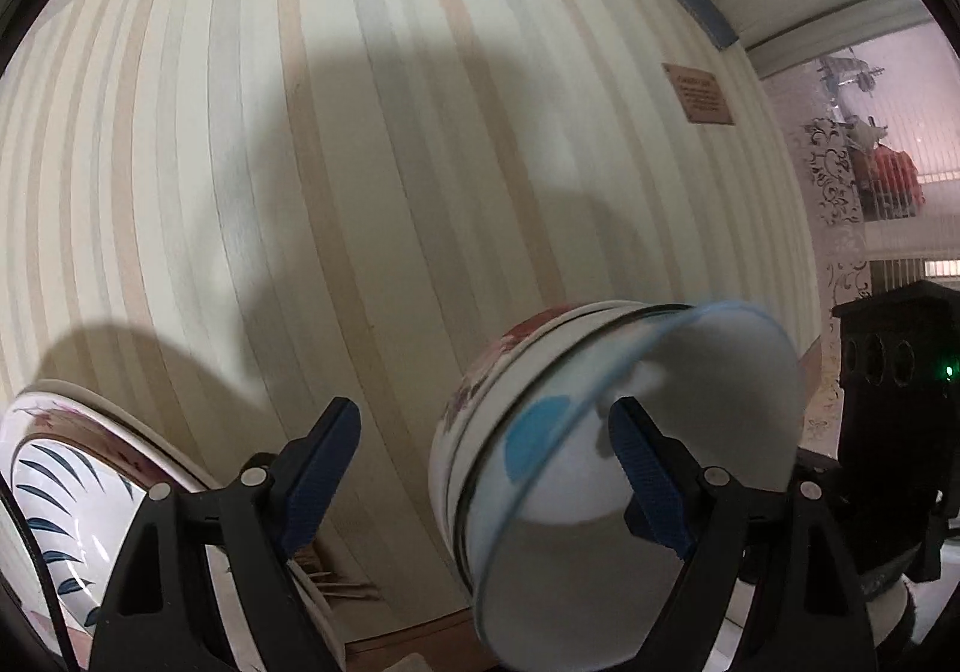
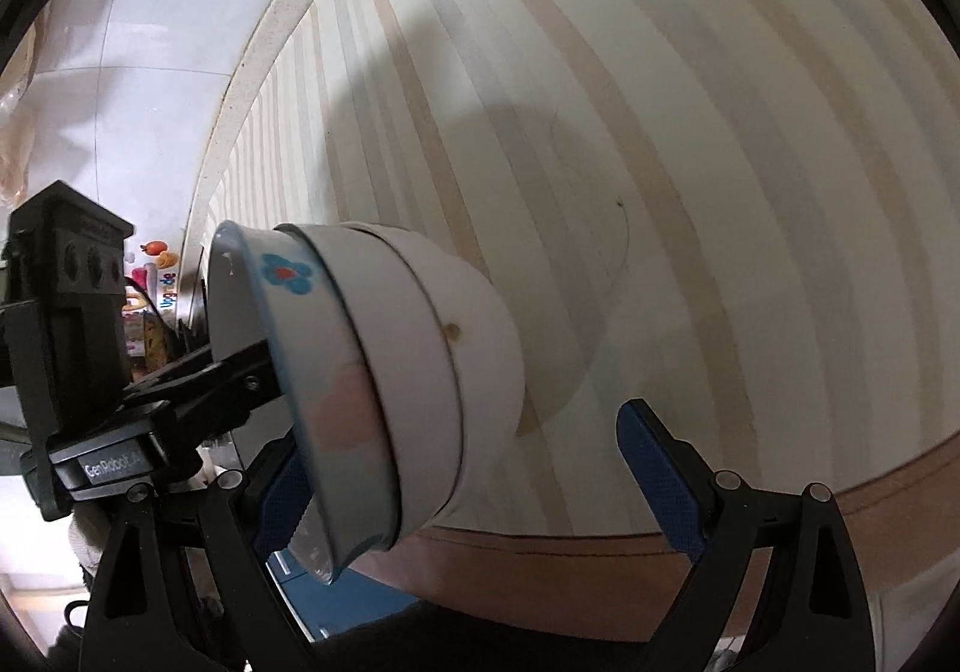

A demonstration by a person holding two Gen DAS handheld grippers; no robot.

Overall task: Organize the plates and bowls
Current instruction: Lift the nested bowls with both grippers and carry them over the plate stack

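- The stack of nested bowls is tipped on its side above the striped surface, its mouth turned toward the left tool's side.
- The innermost bowl has a blue rim and a blue flower with a red centre on its wall. The outermost bowl carries a reddish floral print in the left wrist view and shows a small brown spot in the right wrist view.
- Nothing shows inside the innermost bowl other than a tool finger.
- I cannot tell whether the stack rests on the surface or hangs just clear of it; its shadow lies close beneath.
- The left tool points steeply down with its jaws spread wide. One finger reaches into the mouth of the innermost bowl, the other stands apart from the stack's base, and the pads do not clamp.
- The right tool slants down toward the surface, jaws equally wide. The stack sits in front of the gap between them, hiding part of one finger, while the other finger is well clear of it.
- A stack of plates, the top one with dark blue leaf strokes, lies at the left edge of the left wrist view.
- A small brown card lies further off on the surface.
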